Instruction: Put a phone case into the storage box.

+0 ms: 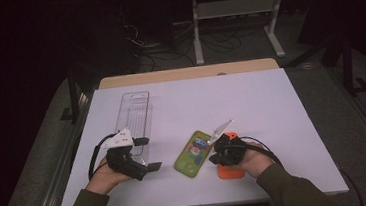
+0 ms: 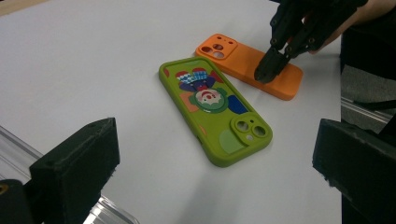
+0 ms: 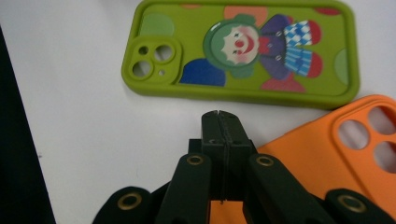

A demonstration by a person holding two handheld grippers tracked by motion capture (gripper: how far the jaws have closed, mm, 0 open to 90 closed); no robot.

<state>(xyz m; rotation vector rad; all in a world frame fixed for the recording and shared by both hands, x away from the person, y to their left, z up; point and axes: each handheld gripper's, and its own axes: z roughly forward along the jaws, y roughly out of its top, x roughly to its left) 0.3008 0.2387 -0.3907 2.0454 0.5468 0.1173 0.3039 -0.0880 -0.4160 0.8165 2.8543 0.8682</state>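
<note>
Lying nearest the person's edge of the white table (image 1: 271, 105), the orange phone case (image 1: 231, 170) sits face down under the right gripper (image 1: 217, 155), whose two black jaws are pressed flat together with nothing between them; in the right gripper view the closed tips (image 3: 219, 122) hang over the case's long edge, close to the bare white strip that parts it from the green one. Whether the tips touch the orange case (image 2: 250, 65) cannot be told. The right hand (image 1: 252, 161) comes in low from the bottom edge, wrist bent toward the centre. Just beside it the green clown phone case (image 1: 194, 153) lies slanted, camera cutout toward the person, close to the orange case but apart. Left of that, the left gripper (image 1: 145, 156) is held level, its jaws standing wide apart and empty, aimed across at both cases. A clear plastic tray (image 1: 132, 112) lies beyond the left hand (image 1: 104, 176), lengthwise away from the person. Farther on, the table's middle and right side lie bare to the far edge
</note>
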